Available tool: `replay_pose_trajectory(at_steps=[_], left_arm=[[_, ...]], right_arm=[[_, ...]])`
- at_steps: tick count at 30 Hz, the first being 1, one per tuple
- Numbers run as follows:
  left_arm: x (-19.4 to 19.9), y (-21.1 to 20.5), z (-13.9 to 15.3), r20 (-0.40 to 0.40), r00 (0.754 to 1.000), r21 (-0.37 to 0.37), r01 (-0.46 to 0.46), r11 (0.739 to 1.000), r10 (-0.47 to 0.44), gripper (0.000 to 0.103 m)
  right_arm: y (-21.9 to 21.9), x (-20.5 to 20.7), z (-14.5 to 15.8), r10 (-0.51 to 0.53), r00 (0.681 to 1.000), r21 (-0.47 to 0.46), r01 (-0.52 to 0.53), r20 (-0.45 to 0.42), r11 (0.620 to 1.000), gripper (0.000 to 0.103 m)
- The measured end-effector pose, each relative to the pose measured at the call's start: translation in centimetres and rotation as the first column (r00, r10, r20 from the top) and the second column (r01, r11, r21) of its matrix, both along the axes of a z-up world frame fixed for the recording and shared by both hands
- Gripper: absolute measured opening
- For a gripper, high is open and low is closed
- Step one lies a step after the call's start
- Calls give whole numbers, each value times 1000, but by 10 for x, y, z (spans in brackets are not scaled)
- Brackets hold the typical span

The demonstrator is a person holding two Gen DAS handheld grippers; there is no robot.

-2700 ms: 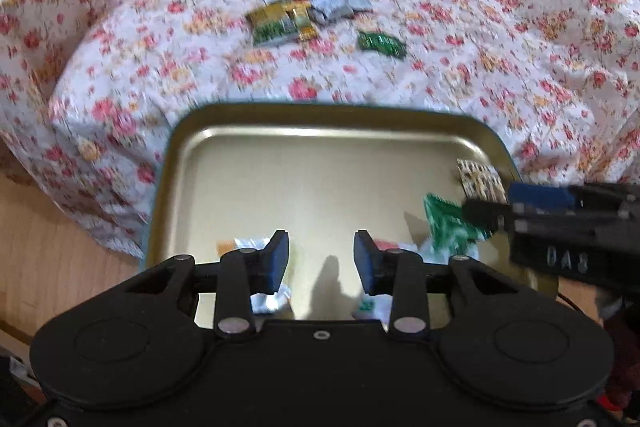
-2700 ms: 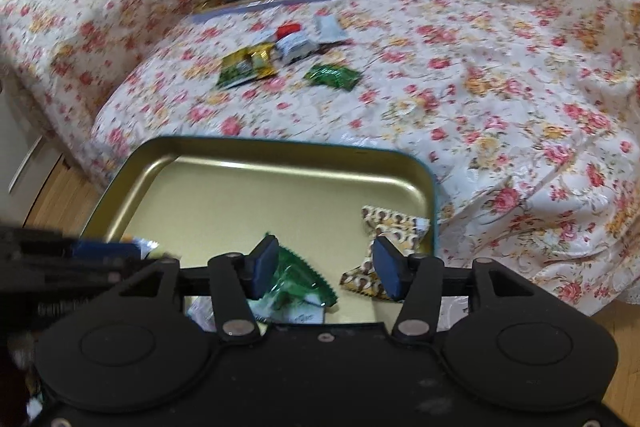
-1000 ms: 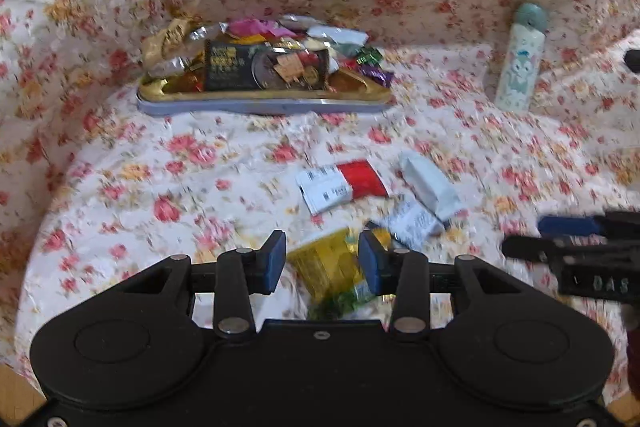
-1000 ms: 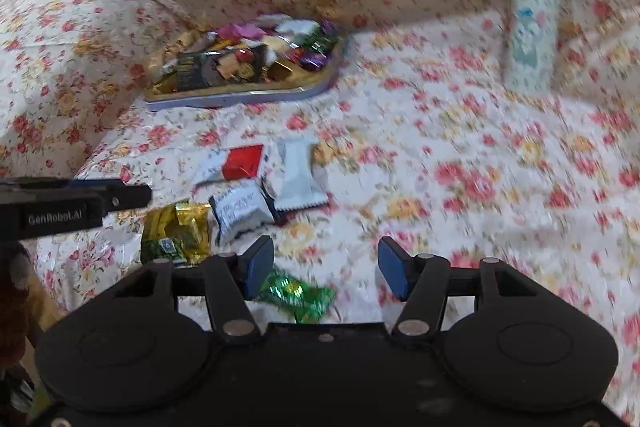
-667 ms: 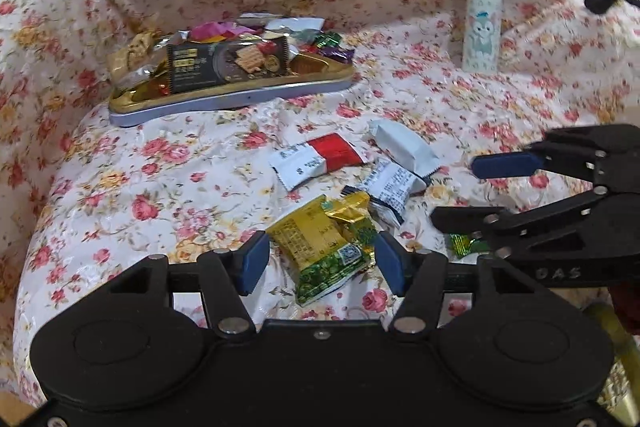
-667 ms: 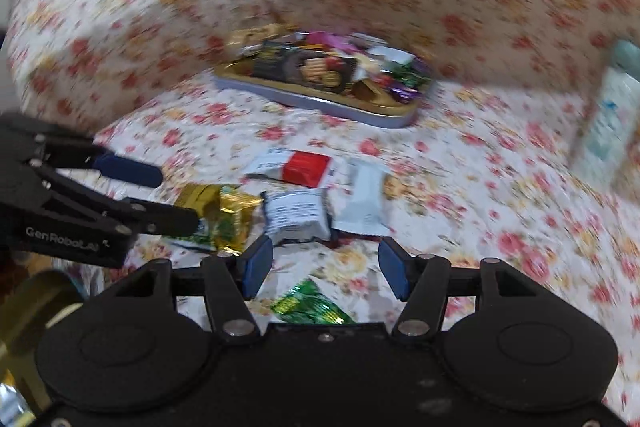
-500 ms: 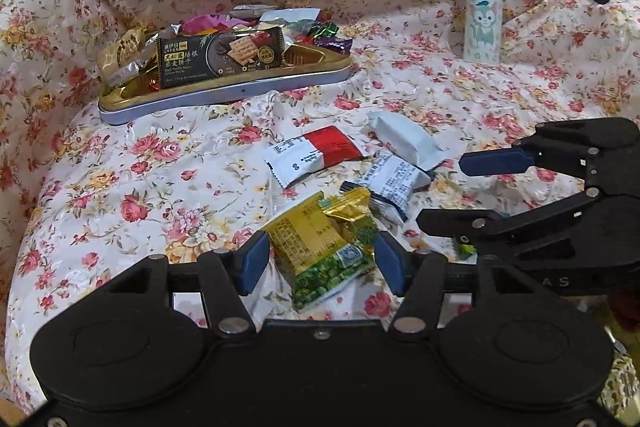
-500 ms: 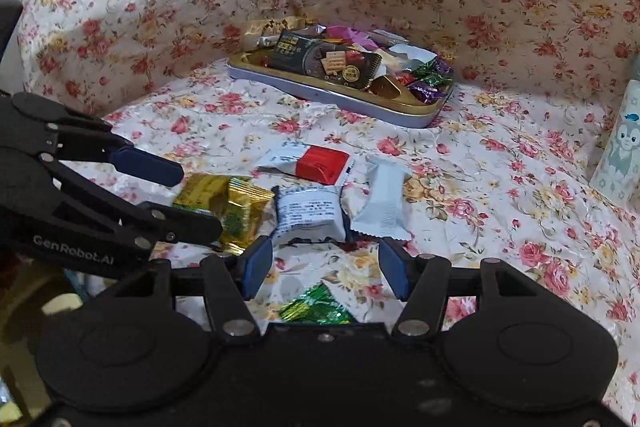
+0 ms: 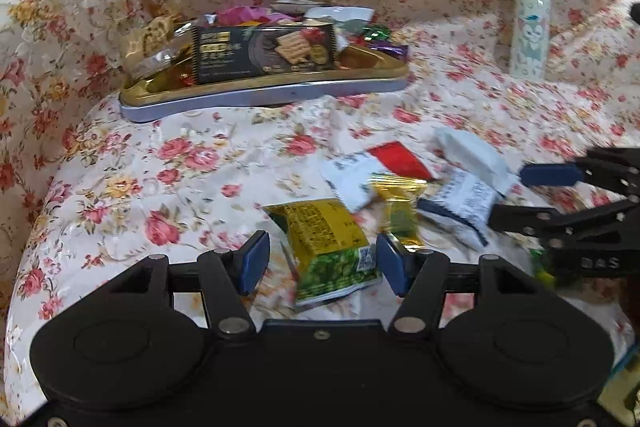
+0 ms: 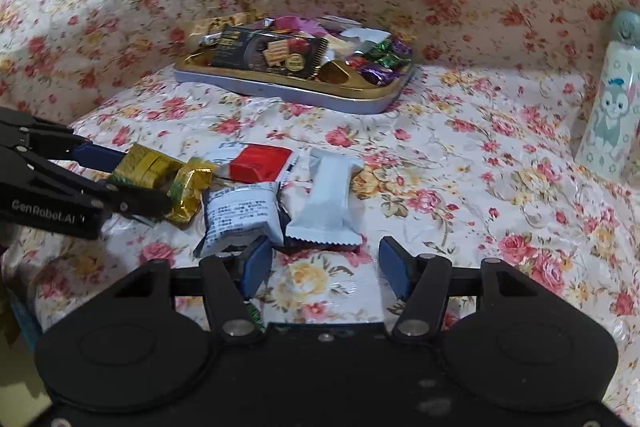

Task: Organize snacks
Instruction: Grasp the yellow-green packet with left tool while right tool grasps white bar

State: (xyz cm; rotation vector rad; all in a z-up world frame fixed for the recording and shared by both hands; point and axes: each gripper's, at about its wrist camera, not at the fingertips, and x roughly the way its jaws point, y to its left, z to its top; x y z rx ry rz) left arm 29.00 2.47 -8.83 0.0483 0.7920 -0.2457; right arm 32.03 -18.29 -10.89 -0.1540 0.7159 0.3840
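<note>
Snacks lie loose on the flowered sofa cover (image 10: 460,163), in a small cluster in front of the gold tray (image 10: 288,95) that already holds a heap of wrapped sweets. Nearest that tray is the red-and-white packet (image 10: 256,163); on its near side sit the white bar (image 10: 326,199) and the printed white pouch (image 10: 240,217), and beside the pouch, away from the bar, the gold sweet (image 10: 188,189).

Left gripper (image 9: 322,265) has its fingers parted with the yellow-green packet (image 9: 326,247) lying between them, pads apart from the wrapper, nothing held. To take it well, lower until both pads flank the packet's middle, then close gently; the film will crumple and slip if pinched at an edge.

Right gripper (image 10: 326,263) is empty and its jaws are opening, with bare cover between them and the bar just beyond the tips. A small green wrapper (image 10: 253,314) seems to peek out under the left finger, though it is mostly hidden. Push forward past the bar's crimped end and grip across its width. Keep the two tools clear of each other, since they work close together.
</note>
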Motion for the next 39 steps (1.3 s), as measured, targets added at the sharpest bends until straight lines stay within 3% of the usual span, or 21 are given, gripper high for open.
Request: replay_pose_trajectory(at_steps=[22,29,35,39], left_arm=[[11,8,-12,107,994,35,15,999,-18,65],[11,12,-14,110,994,10,25,1000,-26,64],[10,11,-14,115,993,12,22,1000,-23,64],[9,11,-13,117,993,11,21,1000,-22,63]], right_arm=[[-16,15,7,-155,988,-15,156,19,988,64],[-13,12,23,-113,992,7,113,54,994,64],[4,29,15,-62,997,-61,65,47,996,63],[10,40,8,-60,998,-67,60,12,996,51]])
